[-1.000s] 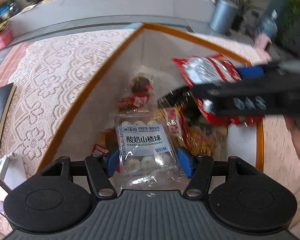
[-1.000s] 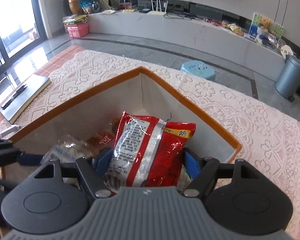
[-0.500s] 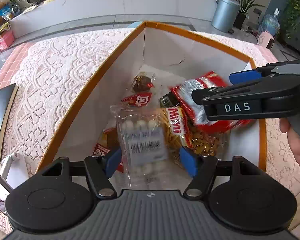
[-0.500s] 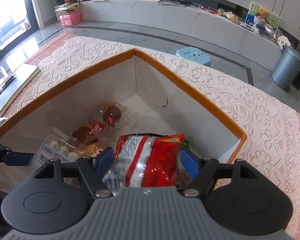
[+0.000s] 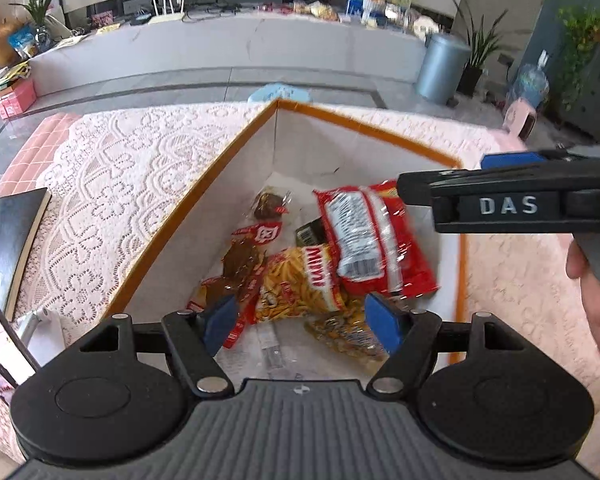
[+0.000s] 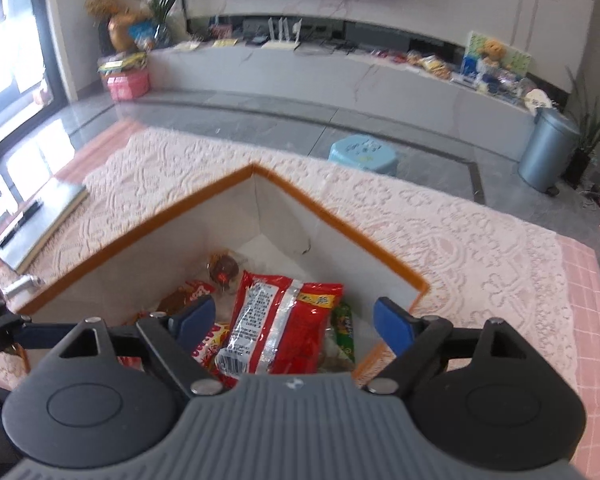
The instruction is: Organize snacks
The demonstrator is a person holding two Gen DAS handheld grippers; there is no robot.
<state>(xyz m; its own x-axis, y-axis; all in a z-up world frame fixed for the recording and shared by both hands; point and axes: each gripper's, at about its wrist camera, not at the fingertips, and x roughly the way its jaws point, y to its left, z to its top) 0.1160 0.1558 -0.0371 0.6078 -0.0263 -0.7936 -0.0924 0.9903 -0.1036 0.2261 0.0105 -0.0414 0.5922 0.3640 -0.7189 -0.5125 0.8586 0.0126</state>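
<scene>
A white box with an orange rim (image 5: 188, 208) stands on the lace cloth and holds several snacks. A red packet (image 5: 372, 240) lies on top of a yellow Mini packet (image 5: 300, 280), with a brown wrapped sweet (image 5: 268, 204) behind. A clear bag (image 5: 274, 350) shows blurred at the bottom. My left gripper (image 5: 302, 320) hangs above the box, jaws opening, nothing pressed between its blue pads. My right gripper (image 6: 294, 322) is also above the box with jaws opening; the red packet (image 6: 276, 320) lies loose below it.
A black book (image 5: 8, 240) lies on the lace tablecloth (image 5: 120, 184) left of the box. A person's hand (image 5: 596, 312) holds the right gripper at the right edge. Beyond the table stand a blue stool (image 6: 362, 154) and a grey bin (image 6: 546, 148).
The left gripper let go of the clear bag of white balls and the right let go of the red packet; both dropped into the box. Both grippers opened and rose.
</scene>
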